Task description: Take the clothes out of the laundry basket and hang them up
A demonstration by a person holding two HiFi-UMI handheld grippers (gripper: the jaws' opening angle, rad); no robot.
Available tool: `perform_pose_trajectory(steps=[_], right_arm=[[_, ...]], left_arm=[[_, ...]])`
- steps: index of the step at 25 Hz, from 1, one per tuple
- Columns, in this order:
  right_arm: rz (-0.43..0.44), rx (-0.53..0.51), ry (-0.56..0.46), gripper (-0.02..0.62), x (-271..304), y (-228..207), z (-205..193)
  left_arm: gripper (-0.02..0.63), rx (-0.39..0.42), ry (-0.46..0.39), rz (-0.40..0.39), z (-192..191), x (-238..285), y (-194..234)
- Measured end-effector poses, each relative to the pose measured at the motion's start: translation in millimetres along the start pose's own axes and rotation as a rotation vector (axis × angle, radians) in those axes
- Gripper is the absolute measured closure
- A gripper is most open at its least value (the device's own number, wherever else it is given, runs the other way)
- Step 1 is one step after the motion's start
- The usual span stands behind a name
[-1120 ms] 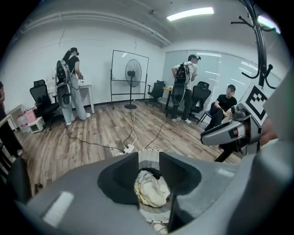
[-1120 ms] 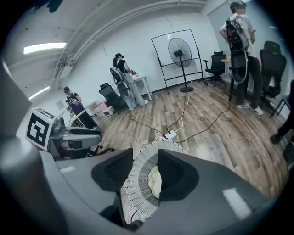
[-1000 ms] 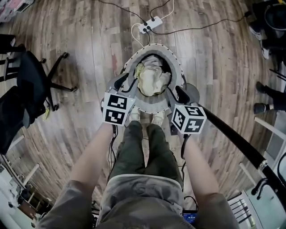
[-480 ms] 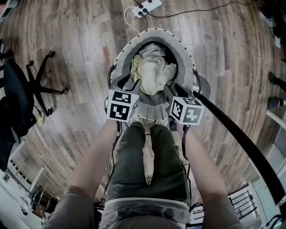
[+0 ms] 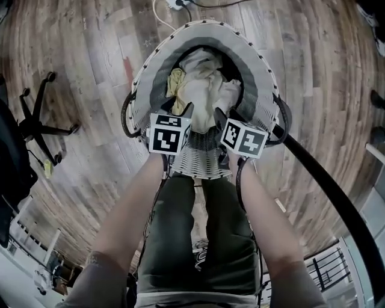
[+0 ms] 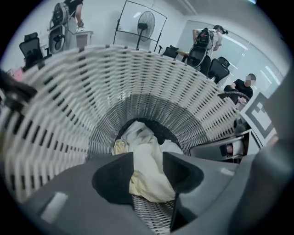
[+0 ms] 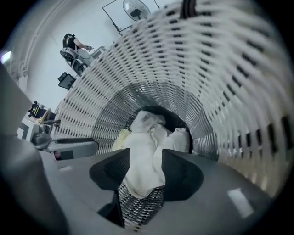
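Note:
A white wicker laundry basket (image 5: 144, 66) stands on the wood floor in front of my feet. Cream and white clothes (image 5: 201, 90) lie crumpled at its bottom. My left gripper (image 5: 186, 114) and right gripper (image 5: 220, 116) hang side by side just inside the near rim, pointing steeply down. In the left gripper view the left gripper (image 6: 147, 174) is open, and the clothes (image 6: 147, 170) show through the gap, further down. The right gripper (image 7: 146, 172) is open too. Its jaws have just been opening, and the clothes (image 7: 147, 156) lie beyond them, untouched.
A black office chair (image 5: 36, 117) stands to the left. A long black bar (image 5: 337, 198) slants past the basket on the right. A power strip (image 5: 177, 3) with cables lies beyond the basket. People, chairs and a fan (image 6: 146, 20) stand far off.
Both grippers have sunk from above the near rim down into the basket's mouth. The head view has moved closer, so the basket looks larger.

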State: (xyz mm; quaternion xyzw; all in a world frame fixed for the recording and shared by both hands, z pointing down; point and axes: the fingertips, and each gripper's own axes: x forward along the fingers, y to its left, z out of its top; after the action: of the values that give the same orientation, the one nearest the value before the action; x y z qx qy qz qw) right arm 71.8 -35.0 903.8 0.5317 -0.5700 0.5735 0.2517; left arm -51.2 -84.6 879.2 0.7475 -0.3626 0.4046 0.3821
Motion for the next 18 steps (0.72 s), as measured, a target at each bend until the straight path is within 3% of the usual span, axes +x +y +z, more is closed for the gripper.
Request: perform_pose_trajectory(steps=[4, 8, 12, 15, 16, 18], right_arm=[[-0.032, 0.085, 0.019, 0.353, 32.4, -19.2, -11.4], [-0.056, 0.122, 0.057, 0.324, 56.1, -29.5, -22.8], [-0.062, 0.197, 0.085, 0.308, 70.5, -38.1, -34.4], [-0.075, 0.193, 0.096, 0.347, 79.2, -41.2, -36.6], [-0.078, 0.198, 0.095, 0.382, 81.5, -42.7, -37.1], [-0.073, 0.207, 0.086, 0.496, 83.0, -44.6, -37.2]], left_arm=[[0.419, -0.072, 0.055, 0.019, -21.7, 39.8, 8.8], [0.408, -0.179, 0.094, 0.095, -41.2, 63.8, 24.1], [0.405, -0.213, 0.149, 0.108, -59.2, 82.6, 24.6], [0.409, -0.225, 0.178, 0.073, -69.3, 99.7, 22.9], [0.420, -0.225, 0.185, 0.071, -71.1, 103.0, 23.7], [0.509, -0.234, 0.190, 0.067, -72.3, 105.0, 23.5]])
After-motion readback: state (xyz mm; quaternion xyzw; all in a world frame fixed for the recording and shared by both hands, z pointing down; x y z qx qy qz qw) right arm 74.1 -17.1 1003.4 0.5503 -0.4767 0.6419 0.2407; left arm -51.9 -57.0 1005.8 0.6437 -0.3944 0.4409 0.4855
